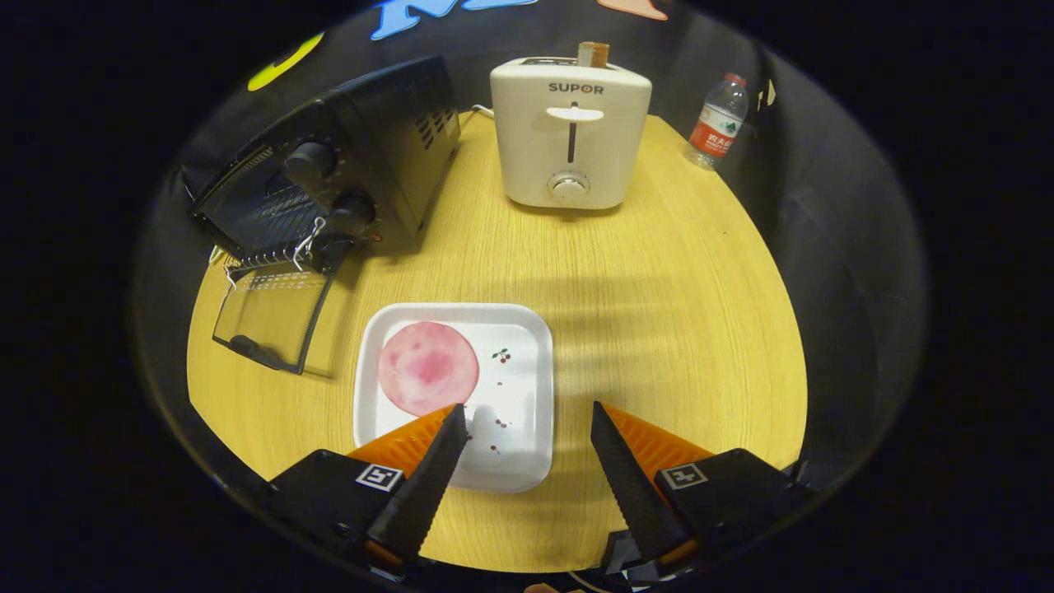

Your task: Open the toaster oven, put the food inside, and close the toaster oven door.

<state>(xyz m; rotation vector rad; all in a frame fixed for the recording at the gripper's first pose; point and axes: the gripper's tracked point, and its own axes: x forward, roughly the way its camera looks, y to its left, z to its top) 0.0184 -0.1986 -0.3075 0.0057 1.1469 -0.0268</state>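
Ham slice (428, 367) edge behind open gripper (527, 422)

Bare table (659, 329) lies beyond the spread fingers (449, 461); the plate (527, 329) sits before the toaster oven's (329, 181) lowered door (272, 317).

So the gripper (529, 420) is a two-finger thing with wedge-shaped fingers (424, 482) that taper to points. The inner faces are black with a fine saw-tooth ridge along the edge, the outer faces are bright orange and ribbed. Each finger grows out of a chunky black block, and each block has a small white square tag with a black pattern, sitting just behind the orange part.
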